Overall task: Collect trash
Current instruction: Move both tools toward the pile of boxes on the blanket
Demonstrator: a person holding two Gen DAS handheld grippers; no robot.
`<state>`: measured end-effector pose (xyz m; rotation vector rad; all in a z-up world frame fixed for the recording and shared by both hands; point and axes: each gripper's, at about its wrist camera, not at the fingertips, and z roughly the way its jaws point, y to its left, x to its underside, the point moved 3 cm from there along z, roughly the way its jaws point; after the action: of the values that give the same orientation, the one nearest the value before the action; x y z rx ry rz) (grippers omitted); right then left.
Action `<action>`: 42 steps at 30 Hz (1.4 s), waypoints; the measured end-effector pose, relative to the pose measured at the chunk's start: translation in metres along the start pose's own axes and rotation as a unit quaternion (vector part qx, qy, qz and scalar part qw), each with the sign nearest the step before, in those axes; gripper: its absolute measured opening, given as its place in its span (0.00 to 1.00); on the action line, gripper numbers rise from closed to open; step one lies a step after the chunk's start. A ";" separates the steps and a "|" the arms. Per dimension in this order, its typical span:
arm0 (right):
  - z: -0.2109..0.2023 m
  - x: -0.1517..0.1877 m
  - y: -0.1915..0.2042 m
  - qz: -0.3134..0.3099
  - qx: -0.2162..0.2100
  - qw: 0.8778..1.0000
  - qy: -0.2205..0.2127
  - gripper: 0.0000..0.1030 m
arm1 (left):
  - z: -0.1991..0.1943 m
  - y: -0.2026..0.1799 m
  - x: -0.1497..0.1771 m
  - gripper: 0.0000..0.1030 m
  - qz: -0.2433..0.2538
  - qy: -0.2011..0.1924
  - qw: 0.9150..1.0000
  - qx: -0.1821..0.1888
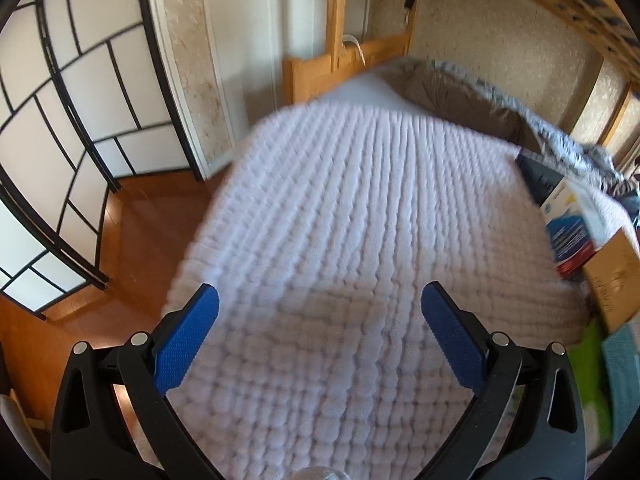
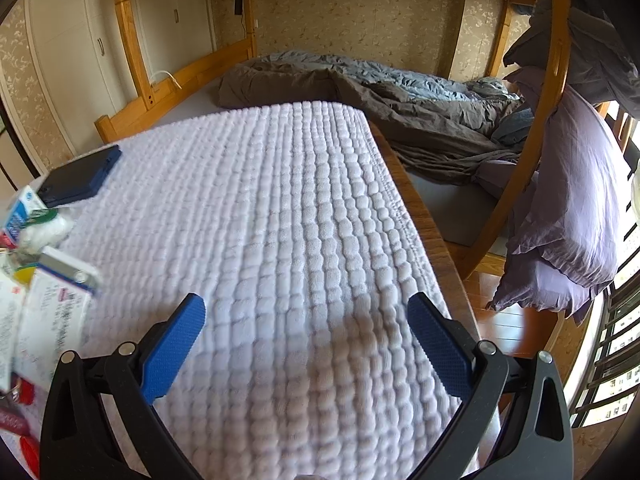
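White waffle-textured cover (image 2: pixel 280 220); blue gripper pads (image 2: pixel 172 352); grey duvet (image 2: pixel 360 84).

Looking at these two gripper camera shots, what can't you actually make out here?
- Left wrist view: whole frame motion-blurred; print on the blue-and-white carton and brown cardboard box is unreadable, both cut by the right edge.
- Right wrist view: pile of white papers and packets blurred and cut off at the left edge, so which pieces are trash is unclear.
- Dark blue flat case: contents unseen.
- Both open grippers, left gripper and right gripper, hold nothing.
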<state>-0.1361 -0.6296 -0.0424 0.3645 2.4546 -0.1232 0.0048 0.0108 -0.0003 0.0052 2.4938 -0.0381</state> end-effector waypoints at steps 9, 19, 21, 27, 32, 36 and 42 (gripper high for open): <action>-0.079 0.030 0.037 -0.054 -0.045 0.997 -0.042 0.87 | -0.092 -0.015 0.021 0.99 0.083 -0.084 0.993 0.029; -0.153 0.069 0.105 -0.019 -0.177 0.983 -0.048 0.95 | -0.143 -0.063 0.051 0.99 0.109 -0.084 0.980 0.144; -0.158 0.080 0.129 -0.011 -0.207 0.978 -0.041 0.96 | -0.145 -0.075 0.049 0.99 0.110 -0.081 0.977 0.166; -0.138 0.096 0.181 -0.009 -0.198 0.980 -0.019 0.96 | -0.156 -0.087 0.048 0.99 0.115 -0.097 0.974 0.167; -0.122 0.098 0.199 0.030 -0.213 0.977 0.004 0.96 | -0.158 -0.084 0.065 0.99 0.130 -0.091 0.973 0.166; -0.111 0.101 0.213 0.029 -0.214 0.976 0.016 0.96 | -0.146 -0.077 0.077 0.99 0.148 -0.077 0.973 0.162; -0.094 0.098 0.234 0.033 -0.226 0.973 0.038 0.96 | -0.129 -0.074 0.083 0.99 0.174 -0.056 0.970 0.160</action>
<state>-0.1978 -0.3662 -0.0281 0.2496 2.4489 0.4803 -0.1404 -0.0602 0.0540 0.5584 2.3128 -0.2851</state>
